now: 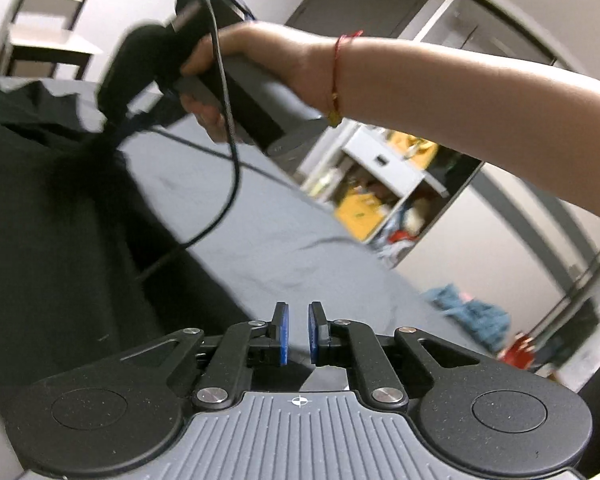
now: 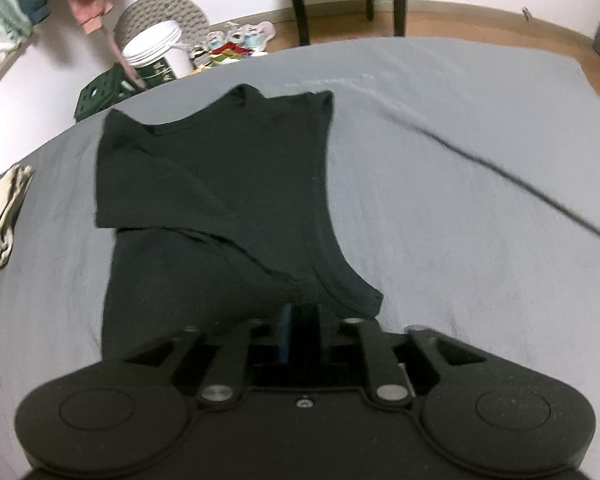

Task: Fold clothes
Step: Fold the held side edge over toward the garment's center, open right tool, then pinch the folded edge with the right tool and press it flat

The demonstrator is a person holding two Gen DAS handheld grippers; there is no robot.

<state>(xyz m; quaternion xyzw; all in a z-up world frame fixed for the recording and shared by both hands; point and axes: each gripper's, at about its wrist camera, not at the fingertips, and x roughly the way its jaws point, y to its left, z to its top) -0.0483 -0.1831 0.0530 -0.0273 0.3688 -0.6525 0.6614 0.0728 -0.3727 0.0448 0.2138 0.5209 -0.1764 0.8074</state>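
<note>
A black T-shirt lies on the grey bed sheet, its far part folded over. My right gripper is at the shirt's near edge and is shut on the black cloth, which drapes over its fingers. In the left wrist view, a hand holds that right gripper above the bed, pinching a bunched bit of the black shirt and lifting it. My left gripper hovers over the sheet beside the shirt. Its blue pads stand a small gap apart with nothing between them.
A black cable runs across the bed's right side. A folded beige cloth lies at the left edge. Past the bed are a white bucket, a green crate and dark table legs. A cluttered shelf stands beyond.
</note>
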